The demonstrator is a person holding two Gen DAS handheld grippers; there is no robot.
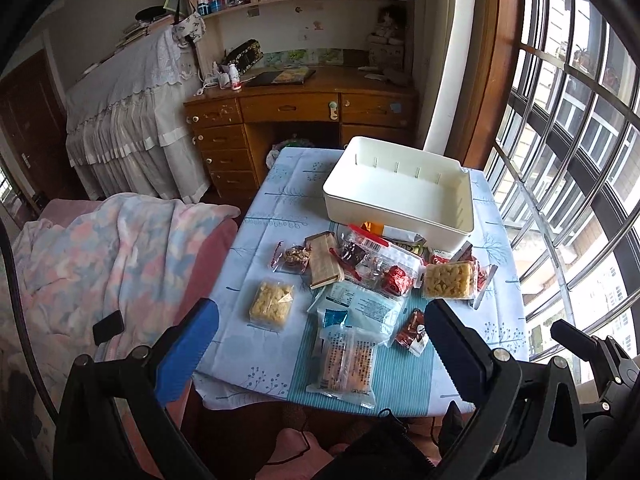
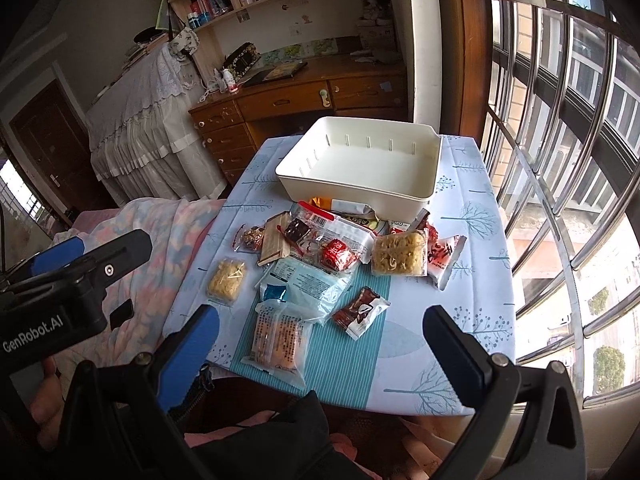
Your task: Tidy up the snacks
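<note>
Nearest the lens in the left wrist view, the left hand-held gripper (image 1: 320,344) hangs above the near edge of the surface (image 1: 400,380) with its jaws spread wide and nothing between them. Over the same edge, the right hand-held gripper (image 2: 320,340) is equally wide and empty (the left one also shows at the left side of the right wrist view).

Loose snacks lie across the middle of the surface on a blue patterned cloth (image 2: 472,184). A clear pack of orange biscuits (image 1: 347,360) sits closest to the near edge, with a pale blue packet (image 1: 360,306) just behind it and a small brown-and-white wrapper (image 2: 360,312) beside that. Toward the left edge lies a yellow noodle cake (image 1: 271,304); a second noodle cake (image 1: 449,280) lies toward the right edge. Between them are a wafer bar (image 1: 325,265), a packet of nuts (image 1: 294,258) and a heap of red wrappers (image 1: 394,278).

At the far edge stands an empty white bin (image 1: 396,206), its near wall touching the heap.
</note>
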